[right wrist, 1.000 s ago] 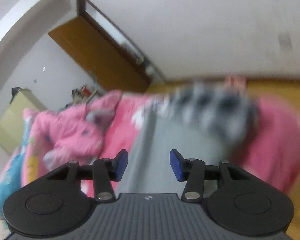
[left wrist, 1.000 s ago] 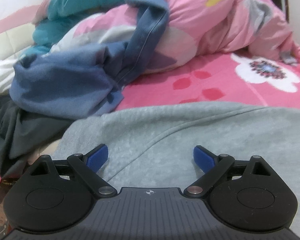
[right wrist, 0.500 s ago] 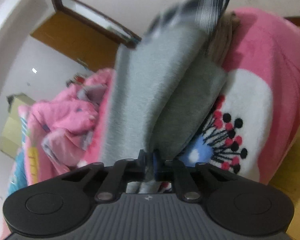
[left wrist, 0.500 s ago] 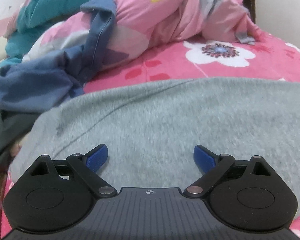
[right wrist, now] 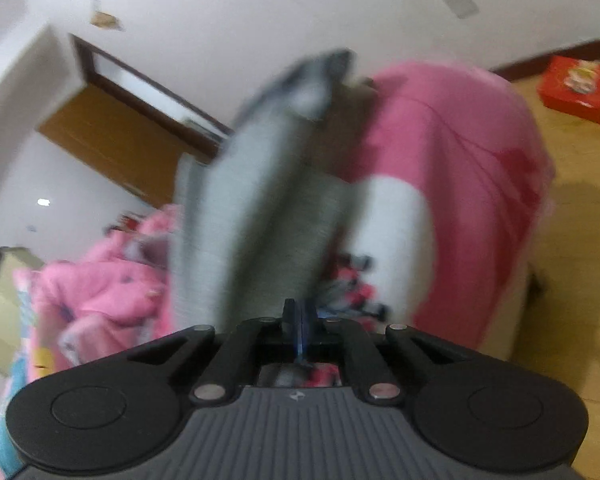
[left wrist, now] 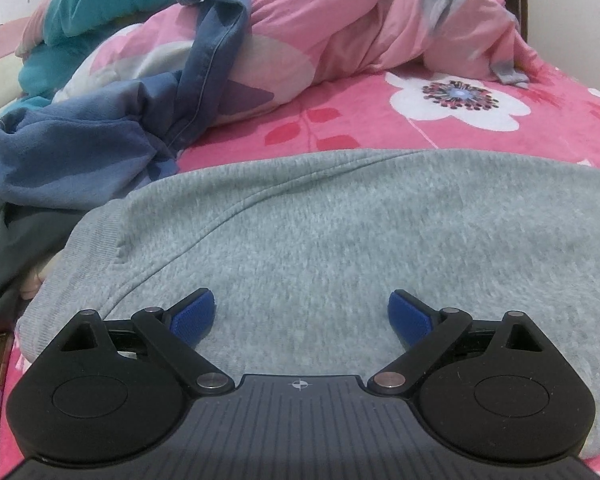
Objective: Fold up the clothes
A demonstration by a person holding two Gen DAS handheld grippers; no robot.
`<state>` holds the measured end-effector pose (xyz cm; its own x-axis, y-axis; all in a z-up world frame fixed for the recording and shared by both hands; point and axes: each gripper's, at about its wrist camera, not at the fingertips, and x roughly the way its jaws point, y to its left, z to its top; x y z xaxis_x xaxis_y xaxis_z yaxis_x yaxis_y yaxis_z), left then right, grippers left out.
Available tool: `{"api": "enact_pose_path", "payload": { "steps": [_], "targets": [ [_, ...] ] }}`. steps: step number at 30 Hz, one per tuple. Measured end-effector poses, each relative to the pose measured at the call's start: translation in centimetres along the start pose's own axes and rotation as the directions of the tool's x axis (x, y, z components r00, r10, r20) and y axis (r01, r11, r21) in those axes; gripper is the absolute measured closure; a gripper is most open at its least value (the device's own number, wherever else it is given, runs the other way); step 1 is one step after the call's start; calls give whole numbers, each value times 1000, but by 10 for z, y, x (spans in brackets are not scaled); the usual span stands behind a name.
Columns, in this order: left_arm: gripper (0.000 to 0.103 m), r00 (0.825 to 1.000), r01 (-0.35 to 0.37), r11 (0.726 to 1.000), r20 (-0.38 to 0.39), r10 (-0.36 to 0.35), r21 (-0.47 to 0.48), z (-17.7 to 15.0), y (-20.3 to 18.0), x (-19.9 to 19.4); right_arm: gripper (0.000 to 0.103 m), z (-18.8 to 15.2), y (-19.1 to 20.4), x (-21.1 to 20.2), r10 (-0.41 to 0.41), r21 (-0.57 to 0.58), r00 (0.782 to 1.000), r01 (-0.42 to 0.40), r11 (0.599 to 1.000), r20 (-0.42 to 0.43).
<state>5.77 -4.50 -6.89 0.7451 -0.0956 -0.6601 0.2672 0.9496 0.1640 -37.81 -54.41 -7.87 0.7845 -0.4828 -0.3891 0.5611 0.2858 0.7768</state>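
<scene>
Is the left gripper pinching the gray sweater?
No, the left gripper is wide open, its blue fingertips apart above the gray sweater.

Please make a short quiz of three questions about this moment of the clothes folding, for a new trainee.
1. True or false: the left gripper is shut on the grey garment.
2. Which gripper holds cloth between its fingers? A) left B) right C) both
3. Fill in: in the left wrist view, the crumpled garment lying to the left beyond the grey one is ____ in colour.

Key
1. False. Its fingers stand wide apart over the grey cloth.
2. B. The right gripper is closed, and the grey garment rises from it, though that view is blurred.
3. Blue.
</scene>
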Motion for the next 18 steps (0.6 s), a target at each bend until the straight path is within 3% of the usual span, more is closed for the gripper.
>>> {"api": "enact_pose_path", "payload": {
  "steps": [1, 2, 3, 5, 8, 10, 11, 16, 18],
  "targets": [
    [7, 1000, -1, 1000, -1, 1, -2, 0, 0, 0, 92, 1, 1, -4, 27, 12, 1000, -27, 1000, 13],
    [7, 1000, -3, 1000, -2, 3, -4, 1, 0, 0, 79, 4, 3, -4, 41, 17, 999, -41, 999, 27],
    [7, 1000, -4, 1000, -2, 4, -5, 1, 0, 0, 59, 8, 6, -2, 44, 18, 998, -44, 999, 41],
    [7, 1000, -4, 1000, -1, 4, -7, 0, 0, 0, 55, 17, 8, 5, 29, 34, 997, -32, 999, 66],
    [7, 1000, -3, 1000, -1, 2, -11, 0, 0, 1, 59, 25, -1, 24, 55, 90, 998, -58, 994, 39],
    [7, 1000, -2, 1000, -2, 2, -12, 1, 0, 1, 95, 29, -6, 34, 80, 122, 997, -82, 989, 23],
    [7, 1000, -3, 1000, -3, 3, -11, 1, 0, 2, 98, 30, -1, 32, 89, 103, 995, -92, 990, 39],
    [7, 1000, -4, 1000, -4, 4, -9, 2, 0, 2, 99, 29, 36, 6, 63, -65, 990, -55, 996, 124],
    [7, 1000, -2, 1000, -3, 2, -12, 2, 1, 3, 99, 27, 26, 15, -12, -48, 995, 17, 999, 103]
  ]
}}
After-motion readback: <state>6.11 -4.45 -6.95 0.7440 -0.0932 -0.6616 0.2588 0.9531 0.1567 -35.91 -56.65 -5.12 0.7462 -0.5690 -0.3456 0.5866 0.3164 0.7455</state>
